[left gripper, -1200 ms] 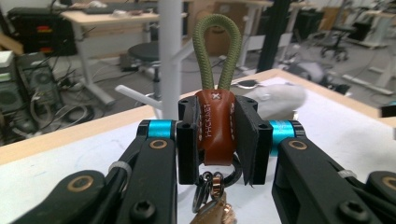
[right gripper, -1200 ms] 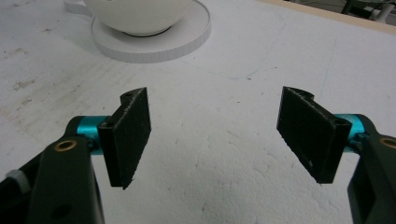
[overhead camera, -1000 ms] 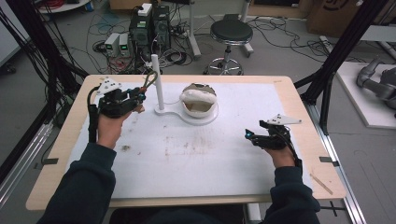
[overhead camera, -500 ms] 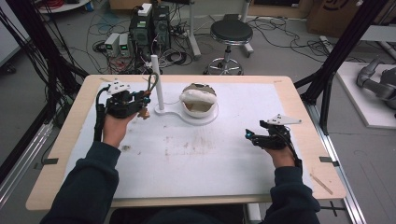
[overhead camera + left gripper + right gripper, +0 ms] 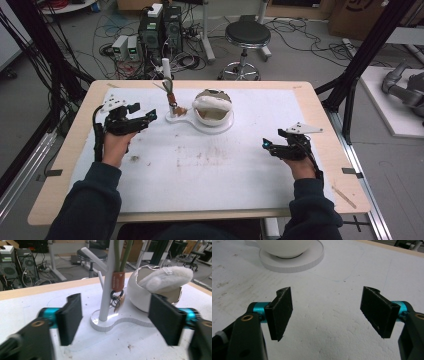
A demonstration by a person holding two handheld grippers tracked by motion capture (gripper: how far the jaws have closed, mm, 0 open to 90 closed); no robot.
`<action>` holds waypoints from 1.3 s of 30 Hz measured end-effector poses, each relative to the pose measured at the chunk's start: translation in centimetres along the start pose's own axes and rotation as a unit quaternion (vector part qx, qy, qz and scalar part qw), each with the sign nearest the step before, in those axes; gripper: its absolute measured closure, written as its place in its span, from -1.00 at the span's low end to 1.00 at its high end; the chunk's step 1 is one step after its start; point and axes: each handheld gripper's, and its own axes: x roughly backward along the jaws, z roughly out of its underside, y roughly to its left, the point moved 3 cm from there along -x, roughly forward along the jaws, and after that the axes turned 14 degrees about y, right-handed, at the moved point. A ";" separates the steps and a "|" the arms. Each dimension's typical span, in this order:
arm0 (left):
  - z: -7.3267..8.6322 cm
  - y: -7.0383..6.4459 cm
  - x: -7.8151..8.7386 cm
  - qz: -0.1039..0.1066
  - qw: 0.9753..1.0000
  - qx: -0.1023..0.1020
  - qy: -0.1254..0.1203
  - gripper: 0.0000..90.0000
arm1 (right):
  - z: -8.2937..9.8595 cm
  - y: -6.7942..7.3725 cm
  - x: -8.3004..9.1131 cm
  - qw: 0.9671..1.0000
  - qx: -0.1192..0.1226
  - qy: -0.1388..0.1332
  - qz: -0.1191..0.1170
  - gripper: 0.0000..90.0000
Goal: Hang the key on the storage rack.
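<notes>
We see the white table cover (image 5: pixel 210 180), and at its far middle the white stand (image 5: pixel 176 118) with an upright post (image 5: pixel 108 290); an orange tag (image 5: pixel 118 281) hangs on this post. Our left gripper (image 5: pixel 116 315) is just beside the post with its jaws spread wide and nothing between them. Our right gripper (image 5: pixel 327 312), well apart at the right, has its jaws spread too, above the bare cover.

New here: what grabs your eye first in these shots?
The white egg-shaped bowl with a fluffy white pad inside, at the table's far middle on a white base. Beside it stands a thin white post carrying an orange tag. The open left gripper faces that post.
</notes>
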 end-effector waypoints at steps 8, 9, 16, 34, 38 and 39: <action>2.4 0.0 1.6 0.009 1.000 -0.018 -0.017 -0.54 | 0.0 0.3 -0.1 1.000 0.012 -0.001 -0.008 -0.49; 2.6 -0.2 1.7 0.007 1.000 -0.026 -0.013 -0.54 | 0.0 0.3 -0.1 1.000 0.012 -0.001 -0.008 -0.49; 4.6 -0.5 2.4 0.011 0.999 -0.046 -0.026 -0.54 | -0.3 0.1 -0.3 1.000 0.021 -0.007 0.005 -0.53; 5.9 0.5 2.5 -0.004 0.999 -0.031 -0.009 -0.55 | 0.4 -0.9 0.2 1.000 0.021 -0.006 0.021 -0.53; 6.2 0.7 2.5 -0.006 1.000 -0.020 -0.006 -0.57 | 0.6 -1.2 0.4 1.000 0.017 -0.007 0.023 -0.53; 6.3 0.8 2.6 -0.007 1.000 -0.019 -0.005 -0.57 | 0.6 -1.3 0.4 1.000 0.017 -0.009 0.023 -0.53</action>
